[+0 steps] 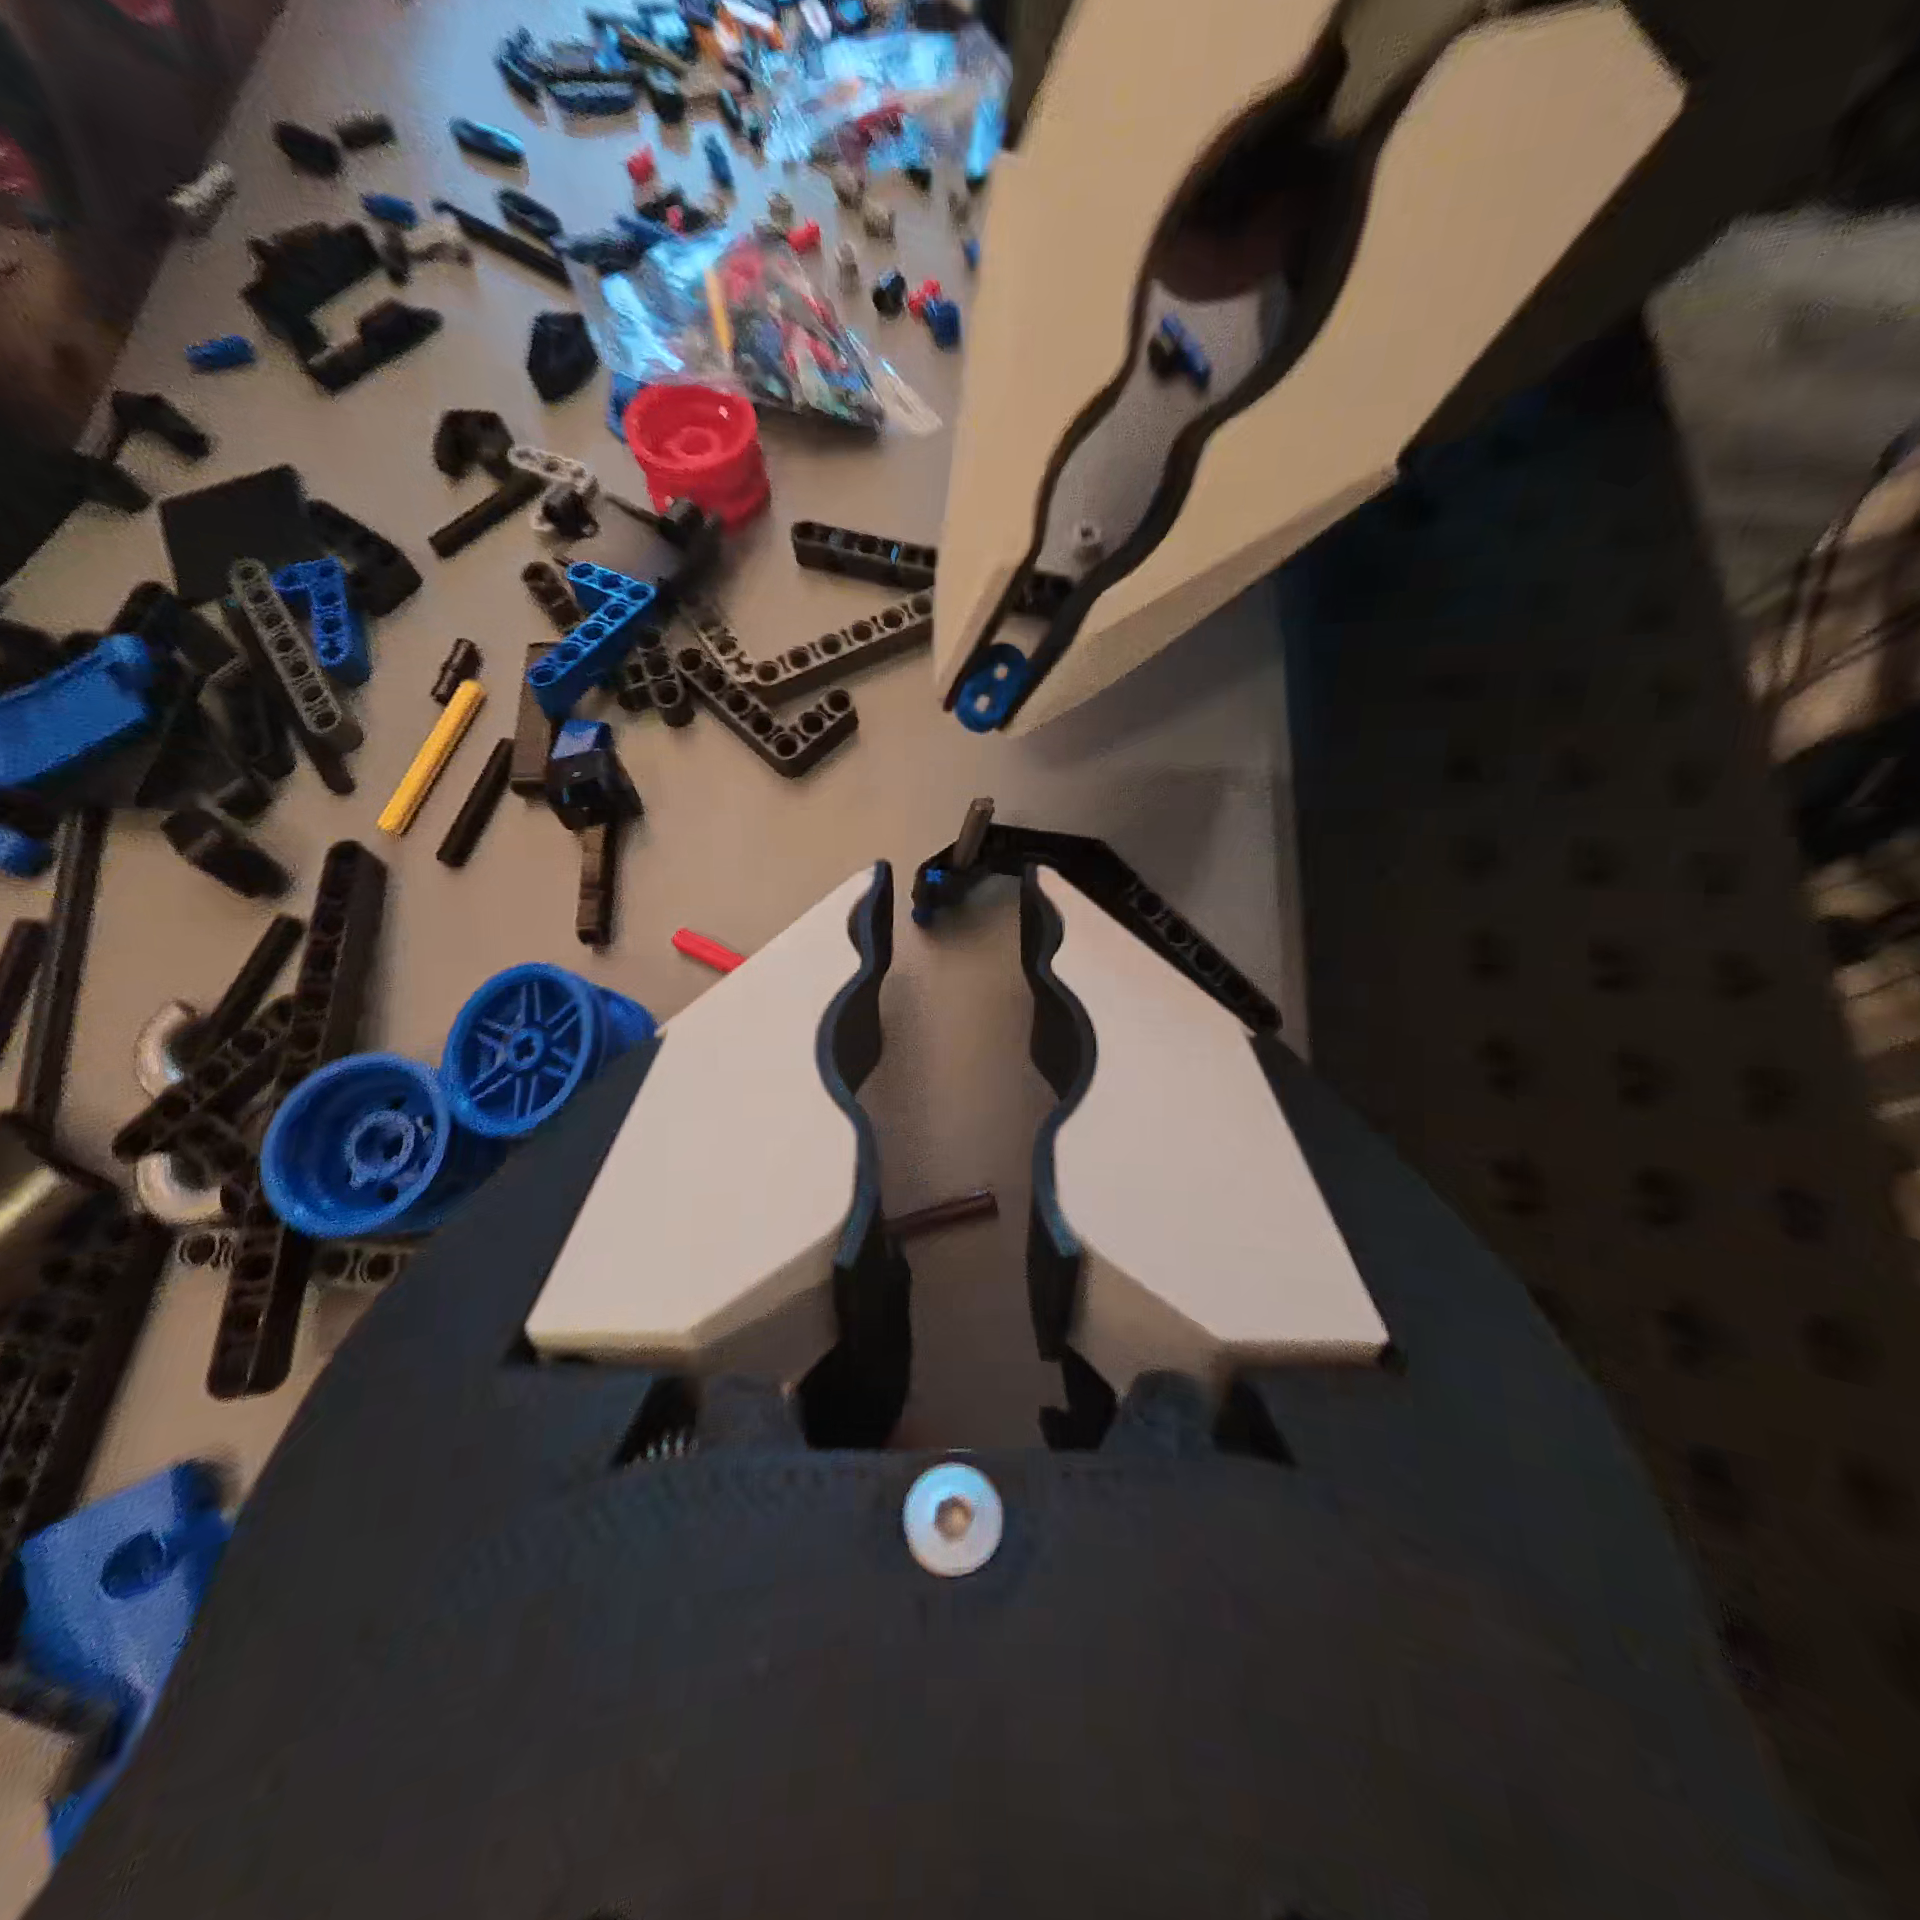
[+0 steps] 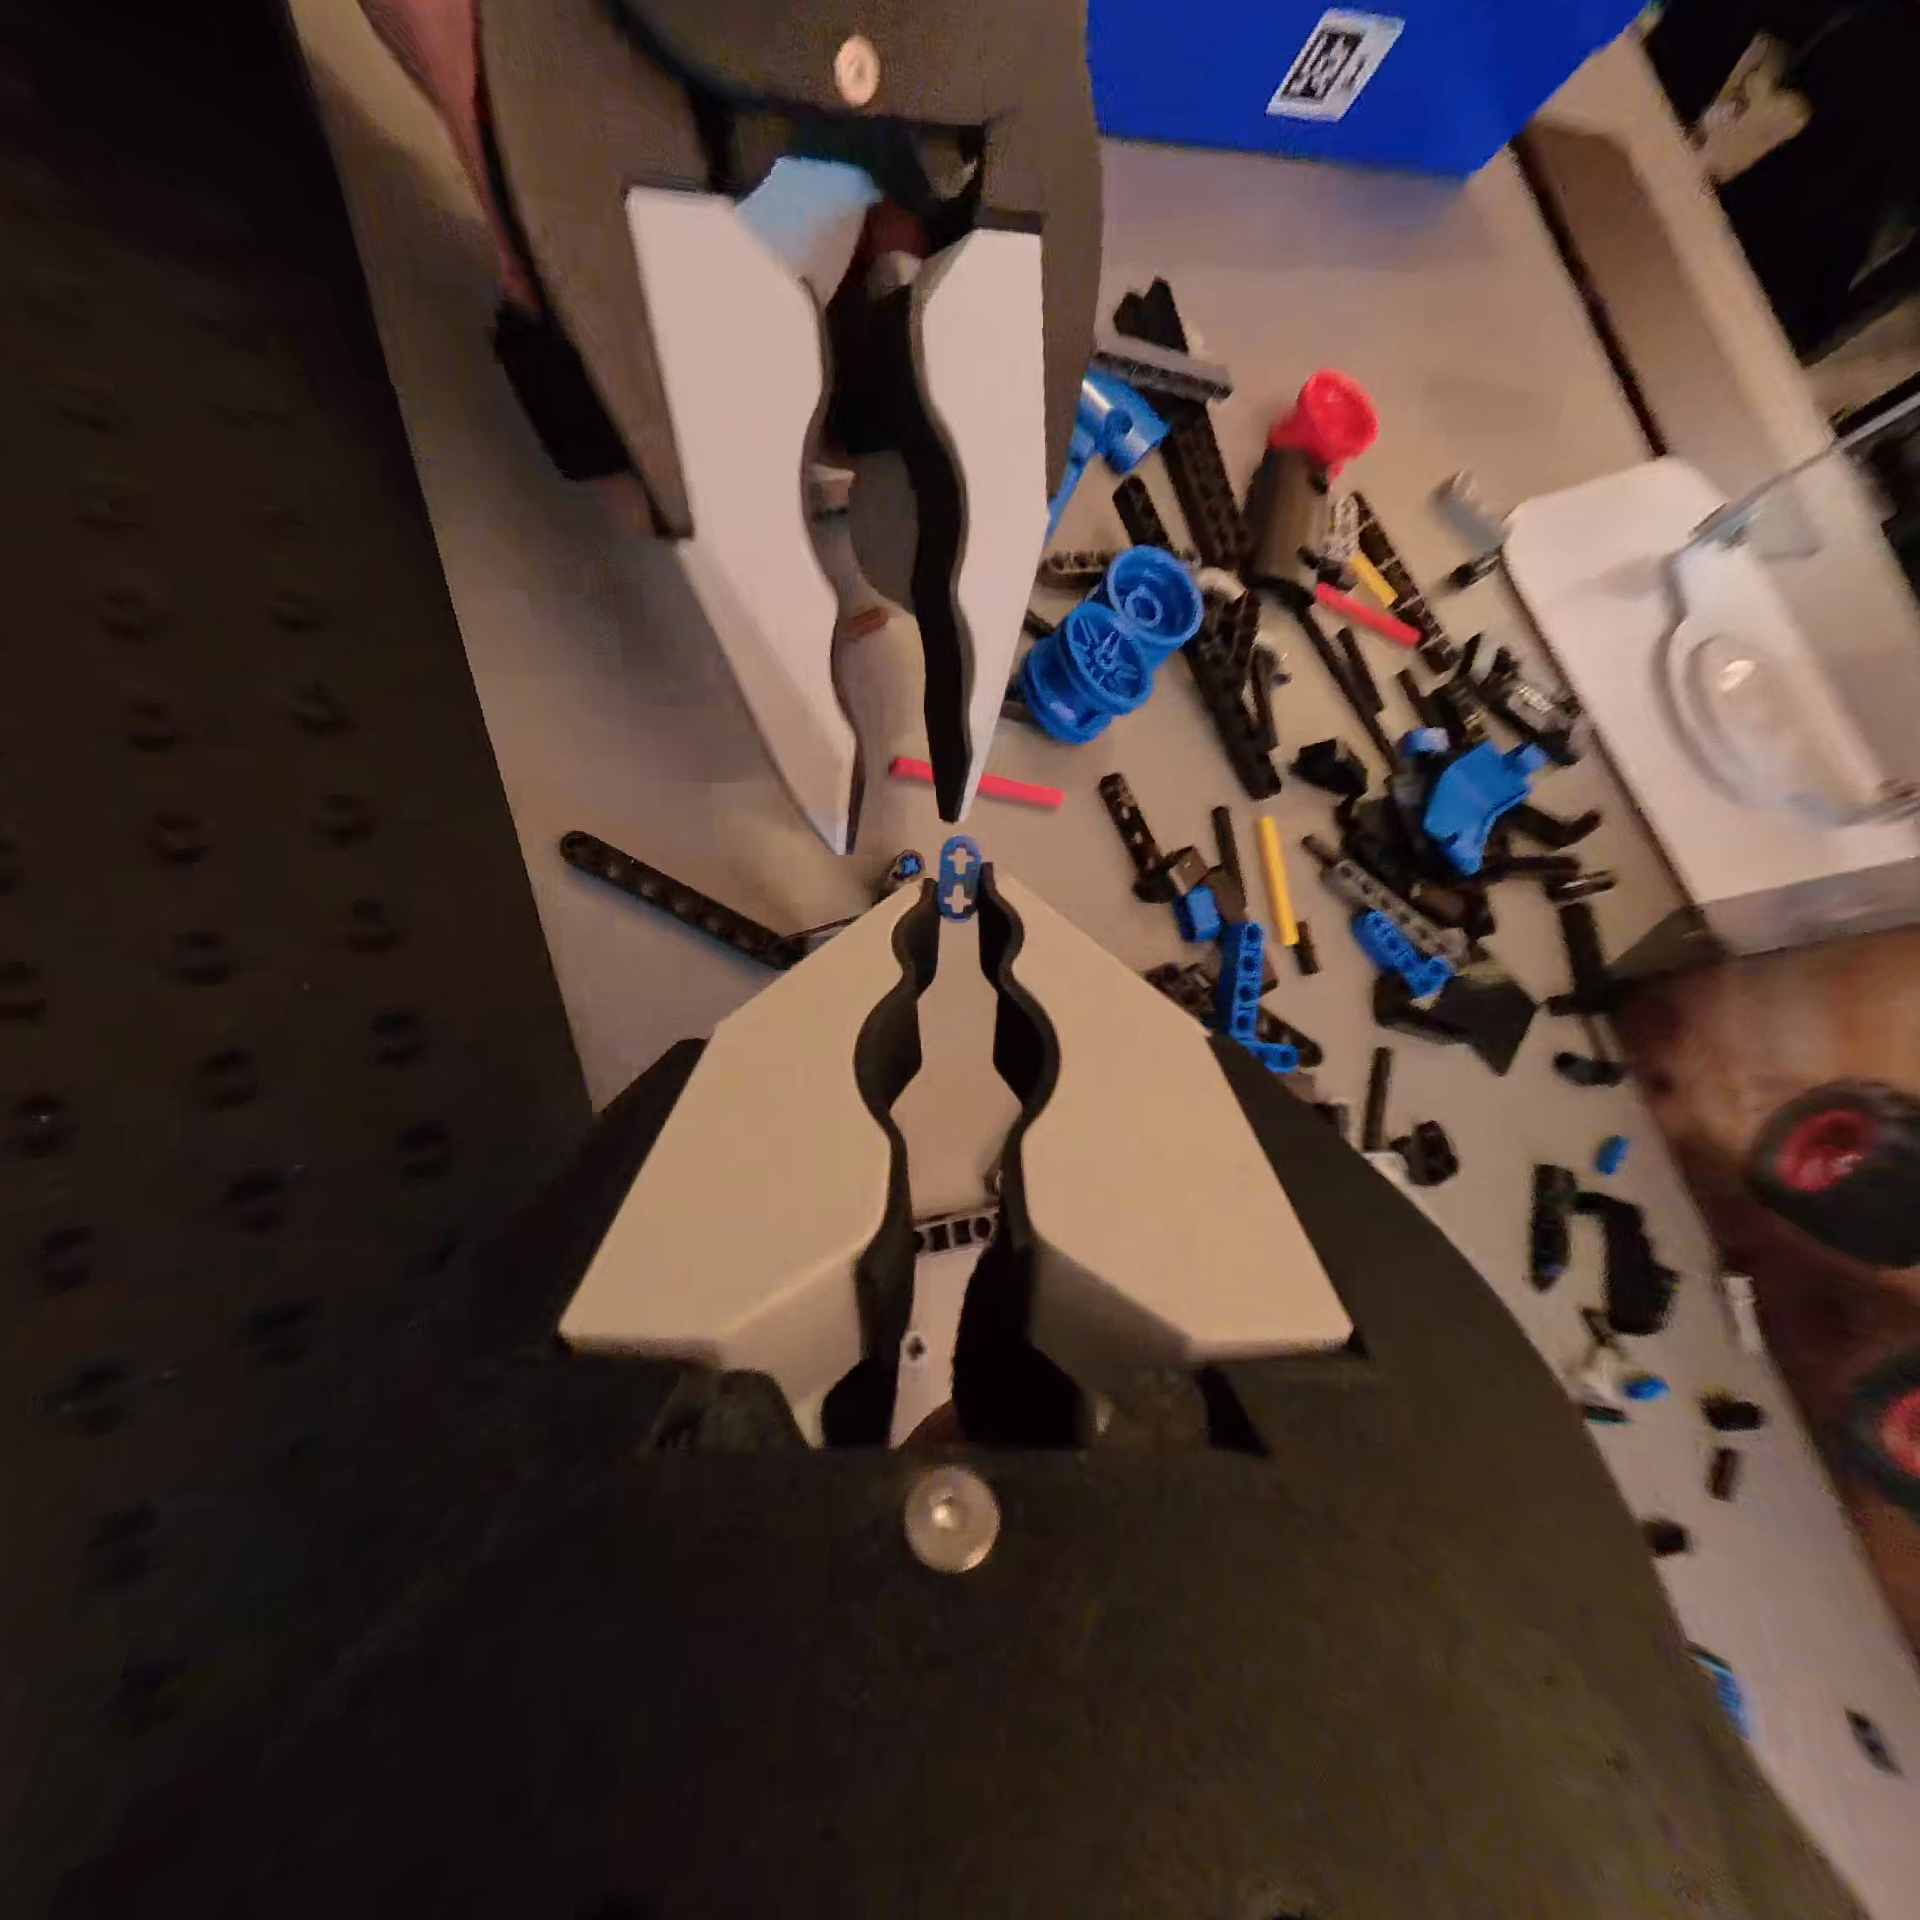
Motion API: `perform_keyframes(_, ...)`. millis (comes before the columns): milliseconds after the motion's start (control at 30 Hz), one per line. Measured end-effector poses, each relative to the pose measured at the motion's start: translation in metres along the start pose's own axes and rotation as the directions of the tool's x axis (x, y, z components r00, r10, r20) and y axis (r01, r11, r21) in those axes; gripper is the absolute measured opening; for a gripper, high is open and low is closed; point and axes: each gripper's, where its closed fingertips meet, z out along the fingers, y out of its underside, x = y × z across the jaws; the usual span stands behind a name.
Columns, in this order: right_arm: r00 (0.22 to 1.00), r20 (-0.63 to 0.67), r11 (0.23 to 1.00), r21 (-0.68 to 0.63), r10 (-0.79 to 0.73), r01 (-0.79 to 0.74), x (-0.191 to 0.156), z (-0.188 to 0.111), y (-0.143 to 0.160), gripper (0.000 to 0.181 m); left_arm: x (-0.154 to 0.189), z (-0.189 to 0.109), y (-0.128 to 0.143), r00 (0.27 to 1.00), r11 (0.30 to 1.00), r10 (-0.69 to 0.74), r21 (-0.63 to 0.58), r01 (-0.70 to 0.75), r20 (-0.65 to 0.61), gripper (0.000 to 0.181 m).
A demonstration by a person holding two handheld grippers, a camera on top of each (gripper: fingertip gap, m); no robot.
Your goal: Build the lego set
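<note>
The right tool (image 2: 958, 883) is closed on a small blue two-hole link (image 2: 958, 879), which it holds only by the lower end, at the very tips; the upper hole of the link stands free above the tips. In the left wrist view the same link (image 1: 992, 686) appears at the tip of the right tool (image 1: 987, 691), in the upper right part of the frame, above the surface (image 1: 831, 831).

The left tool (image 1: 956, 883) is open and holds nothing. Just beyond its tips, at the centre of the frame, lies a long black bent beam (image 1: 1132, 914) with a short dark axle (image 1: 975, 826) standing up at its near end and a blue pin beside it. In the right wrist view the left tool (image 2: 899, 821) points down from the top of the frame, its tips near the blue link.

I judge that the link is meant to go on this axle, but this is only a guess.

The risks I see:
- The grip on the link is very shallow, so a small push against the axle may turn the link between the tips or make it jump out.
- The beam lies free on the surface, and no tool holds it. Pressure from above can tip or slide it.
- If the link falls, it can get lost among the many loose parts, such as the blue wheels (image 1: 436, 1101) in the lower left of the left wrist view.
- The two tools are close together and may collide.
</note>
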Motion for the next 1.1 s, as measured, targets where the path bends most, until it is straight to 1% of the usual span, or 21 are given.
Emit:
perform_keyframes(67, 0.996, 0.055, 0.997, -0.025, 0.071, -0.07, -0.004, 0.004, 0.006, 0.005, 0.001, 0.009, 0.002, 0.999, 0.998, 0.05, -0.023, -0.05, -0.002, 0.019)
perform_keyframes(167, 0.981, 0.106, 0.987, -0.045, 0.161, -0.157, -0.008, 0.01, 0.013, 0.005, 0.001, 0.016, 0.0, 0.997, 0.997, 0.074, -0.03, -0.075, -0.021, 0.012)
perform_keyframes(333, 0.961, 0.141, 0.971, -0.054, 0.237, -0.231, -0.009, 0.011, 0.018, 0.005, 0.003, 0.02, -0.002, 0.996, 0.996, 0.085, -0.026, -0.086, -0.036, 0.009)
perform_keyframes(433, 0.958, 0.152, 0.97, -0.056, 0.243, -0.237, -0.01, 0.006, 0.019, 0.004, 0.006, 0.022, -0.003, 0.994, 0.994, 0.11, -0.017, -0.111, -0.015, 0.008)
perform_keyframes(567, 0.956, 0.169, 0.971, -0.062, 0.24, -0.232, -0.009, -0.001, 0.022, 0.005, 0.007, 0.022, -0.003, 0.994, 0.994, 0.11, -0.004, -0.11, -0.004, 0.008)
perform_keyframes(667, 0.947, 0.2, 0.968, -0.063, 0.251, -0.243, -0.012, 0.0, 0.025, 0.005, 0.008, 0.023, -0.004, 0.992, 0.992, 0.124, -0.003, -0.124, 0.005, 0.008)
perform_keyframes(933, 0.928, 0.235, 0.956, -0.036, 0.29, -0.29, -0.008, 0.002, 0.028, 0.005, 0.01, 0.023, -0.003, 0.988, 0.988, 0.152, -0.001, -0.152, 0.009, 0.007)
perform_keyframes(1100, 0.892, 0.332, 0.947, -0.011, 0.308, -0.322, -0.012, 0.003, 0.029, 0.005, 0.011, 0.022, -0.001, 0.981, 0.981, 0.194, 0.002, -0.194, 0.019, 0.007)
